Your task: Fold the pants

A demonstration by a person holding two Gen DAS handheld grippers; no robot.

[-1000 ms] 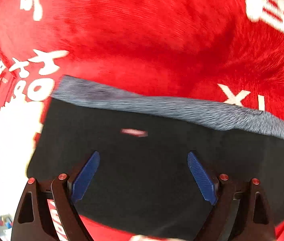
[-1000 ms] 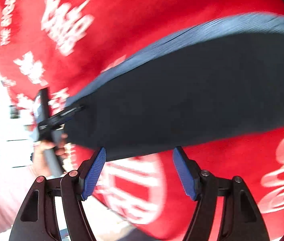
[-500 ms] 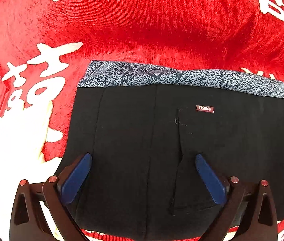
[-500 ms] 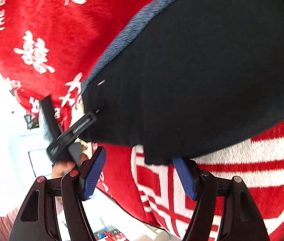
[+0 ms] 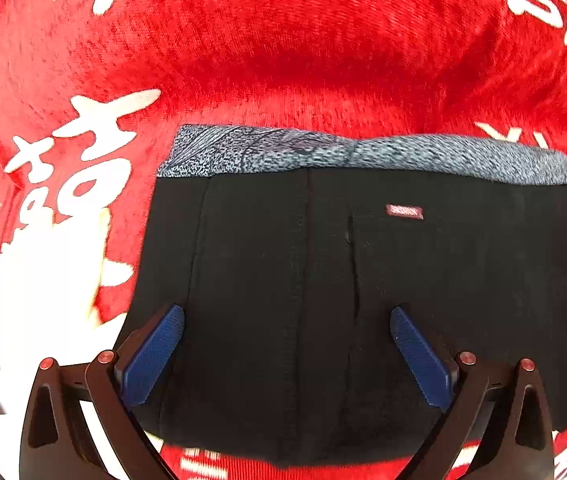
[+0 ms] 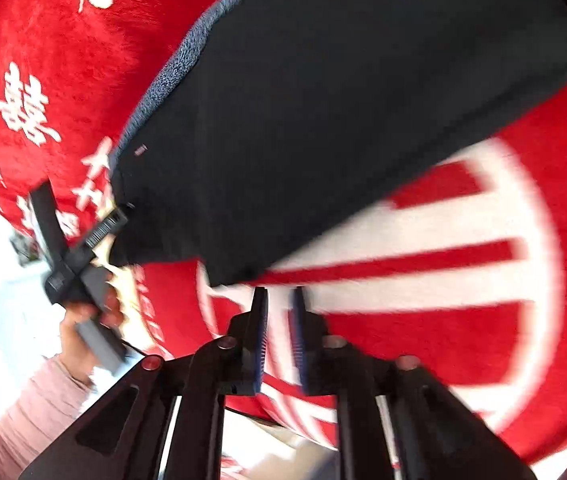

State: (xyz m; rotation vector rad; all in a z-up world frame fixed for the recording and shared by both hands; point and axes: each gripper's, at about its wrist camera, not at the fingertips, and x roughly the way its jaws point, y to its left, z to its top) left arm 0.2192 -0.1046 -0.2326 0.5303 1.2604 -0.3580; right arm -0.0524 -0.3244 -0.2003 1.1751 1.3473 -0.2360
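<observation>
Red plush cloth (image 5: 283, 40) with white printed characters covers the whole work surface; a big white ring motif (image 6: 463, 240) sits on it at the right of the right wrist view. Past the cloth's near-left edge the background is bright and washed out, can't make out what's there.

Black pants (image 5: 303, 300) lie flat on the cloth, speckled grey waistband (image 5: 323, 152) along the far edge. Small red label (image 5: 404, 212) just below the band, text blurred. A seam and a slit line run near-to-far through the middle of the fabric.

Left gripper (image 5: 287, 344) points steeply down over the pants, jaws spread fully wide. Both blue pads (image 5: 155, 352) sit over black fabric, near the pants' left edge. Can't tell whether the pads touch the cloth; nothing is pinched.

Right wrist view: same left gripper (image 6: 79, 248) seen from outside at the pants' left corner, held by a hand (image 6: 83, 320) with a pale pink sleeve (image 6: 31, 408). It partly hides that corner.

Right gripper (image 6: 279, 336) sits just off the pants' near edge, jaws closing, only a narrow gap left. Between the pads only red and white cloth shows; the pants' hem ends just beyond the fingertips, not clamped. This part of the frame is motion-blurred, so contact with the hem can't be settled.

Nothing else lies on the cloth around the pants in either view.
</observation>
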